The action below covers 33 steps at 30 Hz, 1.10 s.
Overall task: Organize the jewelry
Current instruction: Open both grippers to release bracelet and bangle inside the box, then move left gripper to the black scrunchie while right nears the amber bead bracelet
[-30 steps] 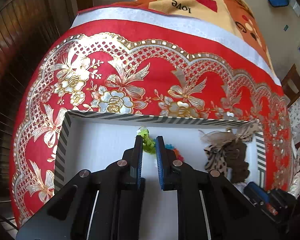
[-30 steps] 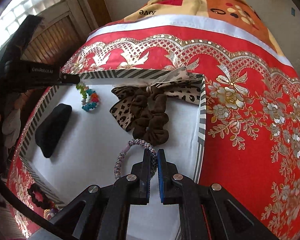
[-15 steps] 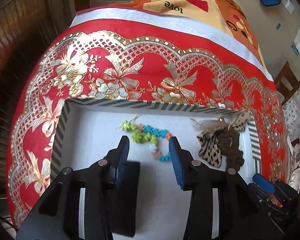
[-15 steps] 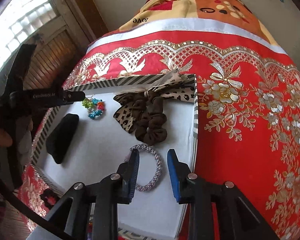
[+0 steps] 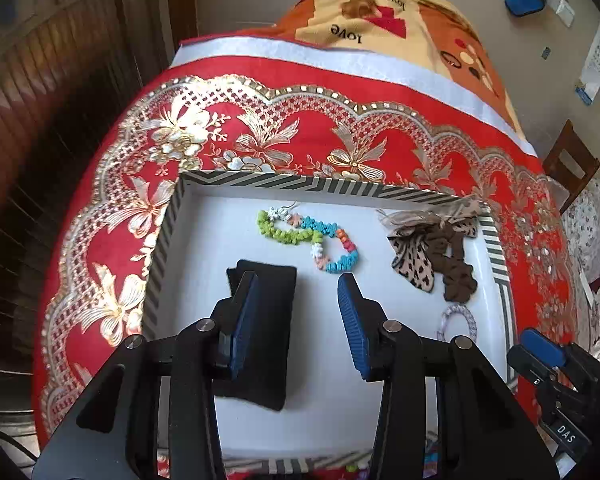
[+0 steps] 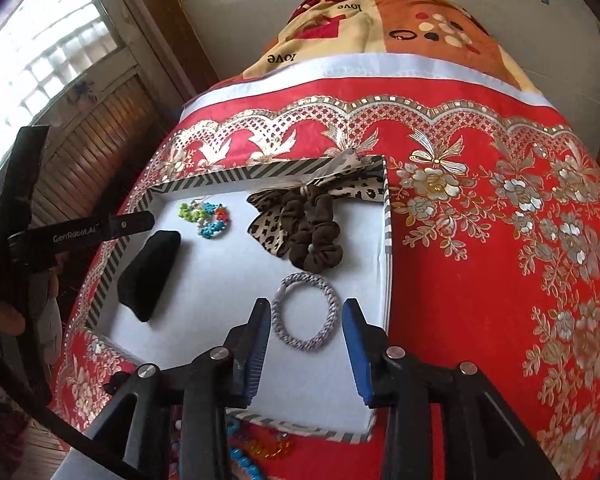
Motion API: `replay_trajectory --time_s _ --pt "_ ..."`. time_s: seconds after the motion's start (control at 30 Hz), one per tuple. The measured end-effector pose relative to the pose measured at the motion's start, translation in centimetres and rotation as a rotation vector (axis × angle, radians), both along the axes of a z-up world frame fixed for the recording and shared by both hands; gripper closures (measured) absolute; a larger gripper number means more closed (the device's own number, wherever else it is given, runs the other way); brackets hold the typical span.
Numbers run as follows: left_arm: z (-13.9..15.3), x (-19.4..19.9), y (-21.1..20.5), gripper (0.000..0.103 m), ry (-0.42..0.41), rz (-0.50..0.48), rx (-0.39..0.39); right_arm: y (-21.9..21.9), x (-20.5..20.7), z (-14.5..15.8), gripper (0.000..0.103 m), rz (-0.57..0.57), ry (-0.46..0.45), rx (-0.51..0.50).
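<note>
Both jaws have just opened empty over the shallow white tray with striped rim (image 6: 387, 216), left gripper (image 5: 298, 316) having dropped the multicoloured bead string (image 5: 308, 236) and right gripper (image 6: 306, 336) the silvery braided ring bracelet (image 6: 304, 312), so next comes fetching loose beads near the tray's front edge.

Each gripper is built of matte black plastic arms, and round silver screw heads are set at the joints. The left gripper (image 5: 298, 312) is fitted with two blue ribbed pads on the inner faces of its fingers; the right gripper (image 6: 305, 336) is fitted alike. White lettering reading "GenRobot.AI" is printed along the left gripper's side in the right wrist view, and "DAS" is printed on the right gripper's body.
</note>
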<state>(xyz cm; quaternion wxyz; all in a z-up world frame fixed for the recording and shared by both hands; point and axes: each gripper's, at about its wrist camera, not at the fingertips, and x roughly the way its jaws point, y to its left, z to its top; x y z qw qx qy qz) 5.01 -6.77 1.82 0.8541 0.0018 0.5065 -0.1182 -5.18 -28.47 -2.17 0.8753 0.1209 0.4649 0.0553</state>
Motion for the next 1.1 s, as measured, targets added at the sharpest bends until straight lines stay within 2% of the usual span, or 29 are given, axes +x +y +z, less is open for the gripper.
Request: replay_trajectory --time_s 0.13,0.37,0.8,1.1 --pt "0.9 -1.7 0.6 0.063 -0.023 -0.002 0.006 0.8 -0.9 0.5 0.062 0.004 -0.002 -0.012" --pt "1.7 -4.9 2.3 0.062 -0.043 0.010 0.005 2.3 -3.0 1.7 0.062 0.006 -0.017 -0.025" --pt "2.0 -11.2 5.2 0.062 -0.046 0.010 -0.005 4.7 -7.6 2.4 0.060 -0.002 -0.018 -0.043" --pt "1.7 -15.2 7.4 0.059 -0.010 -0.018 -0.041 5.3 -12.2 2.8 0.054 -0.021 -0.021 -0.055"
